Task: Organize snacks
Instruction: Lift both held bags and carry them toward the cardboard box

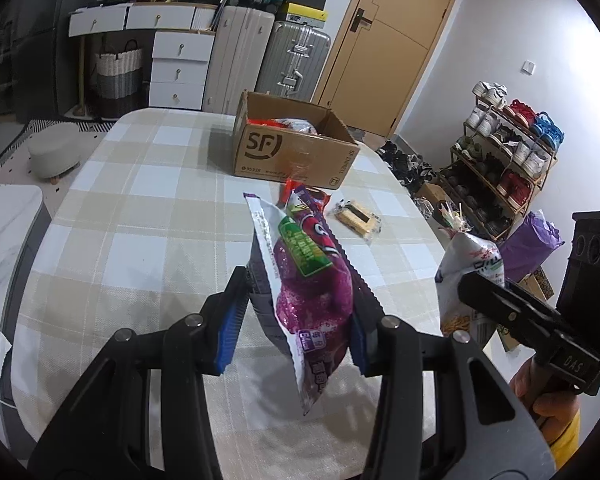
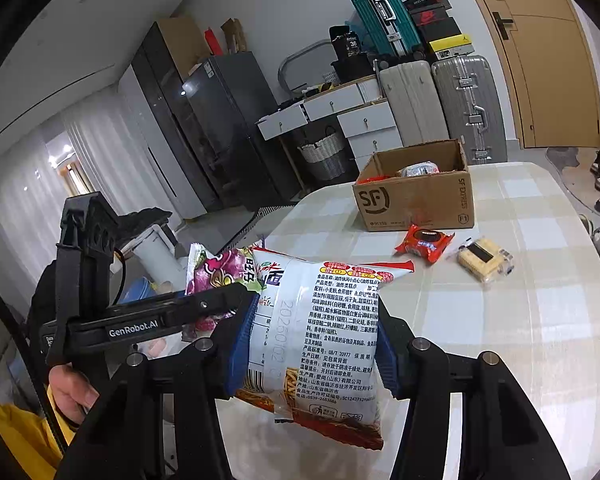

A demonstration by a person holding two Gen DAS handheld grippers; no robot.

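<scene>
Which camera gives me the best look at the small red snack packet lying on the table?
The right wrist view: the red packet lies unobstructed before the box. In the left wrist view the held purple bag hides most of it.

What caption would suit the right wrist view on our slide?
Right gripper holds a white snack bag above the checked table, facing the cardboard box.

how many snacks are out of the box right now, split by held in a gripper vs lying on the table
Held in a gripper: 2, the purple bag in the left gripper and the white bag in the right gripper
Lying on the table: 2, the red packet and the yellow biscuit pack
Total: 4
</scene>
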